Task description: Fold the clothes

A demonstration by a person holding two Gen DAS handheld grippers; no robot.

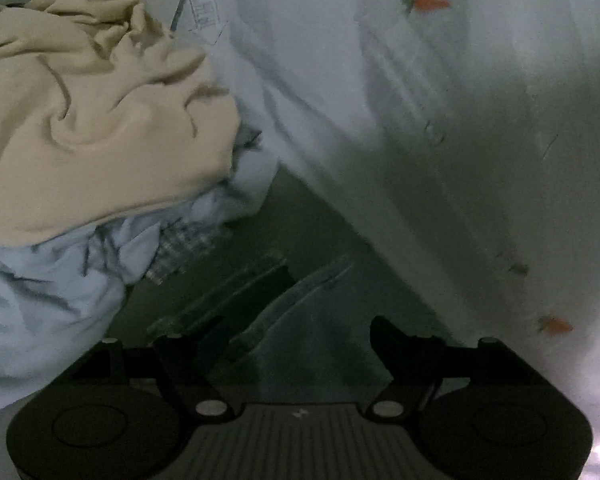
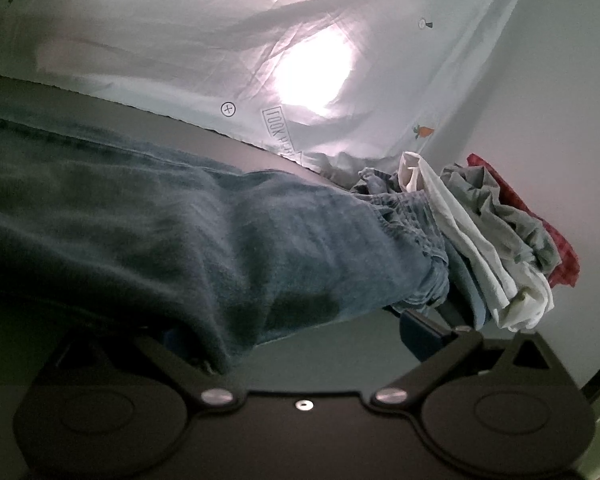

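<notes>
- No container showed.
- A white carrot-print shirt (image 2: 204, 36) hung spread and backlit at the far side.
- Blue jeans (image 2: 228, 240) draped over the right gripper (image 2: 300, 320); its grip could not be told.
- The left gripper (image 1: 278, 304) stood released, with a beige garment (image 1: 92, 120) to its left.

Left tool (image 1: 300, 276): both fingers (image 1: 228, 296) show pale and blurred, running up and rightward across the lower middle of its own view, the dark linkage arms behind them splayed to either side; jaws stand apart with a bare gap between and nothing pinched. Right tool (image 2: 300, 332): linkage arms spread wide, the blue right finger (image 2: 418, 330) plain to see at the right side of its view, the other finger covered over and not visible, the gap between them bare where it shows. No hand, sleeve or wrist shows in either view.
</notes>
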